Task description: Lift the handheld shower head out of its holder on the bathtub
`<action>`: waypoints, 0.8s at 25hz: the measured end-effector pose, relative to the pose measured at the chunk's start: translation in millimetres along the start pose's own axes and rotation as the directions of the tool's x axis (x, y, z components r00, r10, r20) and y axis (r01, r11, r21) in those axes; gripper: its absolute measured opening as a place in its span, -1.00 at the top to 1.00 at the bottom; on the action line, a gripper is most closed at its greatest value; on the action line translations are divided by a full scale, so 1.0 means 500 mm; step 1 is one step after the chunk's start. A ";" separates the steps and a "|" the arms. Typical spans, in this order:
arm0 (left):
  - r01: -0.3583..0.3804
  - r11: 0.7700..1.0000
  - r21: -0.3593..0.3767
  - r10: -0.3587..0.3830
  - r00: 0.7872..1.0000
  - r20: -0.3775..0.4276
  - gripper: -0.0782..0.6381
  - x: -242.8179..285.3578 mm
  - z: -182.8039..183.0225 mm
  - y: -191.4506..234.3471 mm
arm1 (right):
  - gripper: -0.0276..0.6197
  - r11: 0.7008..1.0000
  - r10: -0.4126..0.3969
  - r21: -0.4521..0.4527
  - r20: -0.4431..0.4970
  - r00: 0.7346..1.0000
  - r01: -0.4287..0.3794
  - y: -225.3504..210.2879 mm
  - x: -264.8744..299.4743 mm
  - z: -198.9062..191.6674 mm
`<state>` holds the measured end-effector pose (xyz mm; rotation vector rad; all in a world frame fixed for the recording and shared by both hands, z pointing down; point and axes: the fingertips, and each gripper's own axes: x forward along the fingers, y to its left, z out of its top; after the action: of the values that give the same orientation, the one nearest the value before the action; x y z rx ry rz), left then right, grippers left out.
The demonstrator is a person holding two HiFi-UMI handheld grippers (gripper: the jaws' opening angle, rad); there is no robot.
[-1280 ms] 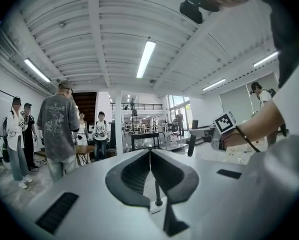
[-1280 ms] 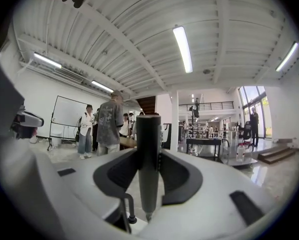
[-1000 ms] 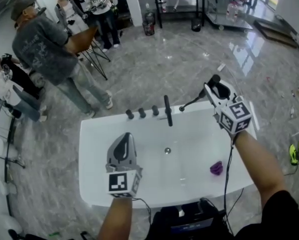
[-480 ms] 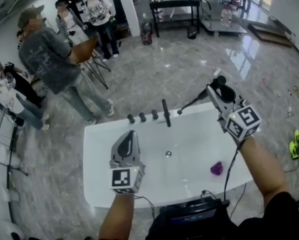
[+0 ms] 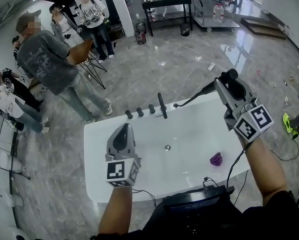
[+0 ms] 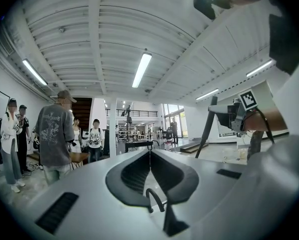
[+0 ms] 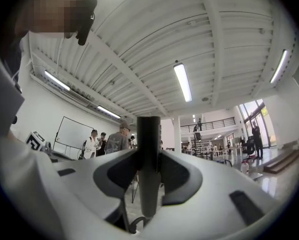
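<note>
Right gripper (image 7: 149,151) jaws clamped on the dark handle of the shower head (image 7: 148,129), which stands upright between them at centre frame. In the head view it is held in the air at upper right, slanting down toward the far rim of the white bathtub (image 5: 189,129). Left gripper (image 6: 149,156) jaws pressed together, empty, lower left over the tub's near side

shower head (image 5: 199,94): black, slim, aloft above far rim | bathtub (image 5: 92,156): white

grey marble floor (image 5: 189,69), white ribbed ceiling (image 6: 114,29), strip lights (image 6: 142,70), black table (image 5: 167,1)
</note>
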<state>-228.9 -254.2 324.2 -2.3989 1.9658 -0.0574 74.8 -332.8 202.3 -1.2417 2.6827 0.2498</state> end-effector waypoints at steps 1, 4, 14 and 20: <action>-0.004 1.000 -0.005 0.004 1.000 0.000 0.74 -0.002 0.005 0.001 | 0.47 1.000 0.000 0.004 0.007 1.000 0.000 0.001 -0.008 0.012; -0.016 1.000 -0.020 0.016 1.000 -0.001 0.74 0.001 0.011 0.001 | 0.47 1.000 0.013 0.010 0.018 1.000 -0.013 -0.002 -0.027 0.041; -0.030 0.998 -0.046 0.028 0.999 -0.033 0.74 -0.051 -0.046 -0.020 | 0.47 0.993 -0.007 0.115 -0.020 1.000 0.010 -0.006 -0.124 0.015; -0.044 0.997 -0.059 0.039 0.997 -0.072 0.74 -0.042 -0.065 -0.018 | 0.47 0.992 -0.032 0.120 -0.062 0.998 0.039 -0.022 -0.138 -0.014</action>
<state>-226.1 -232.0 357.0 -2.4241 2.0762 -0.0842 126.7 -290.5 224.0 -1.2782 2.6782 0.0439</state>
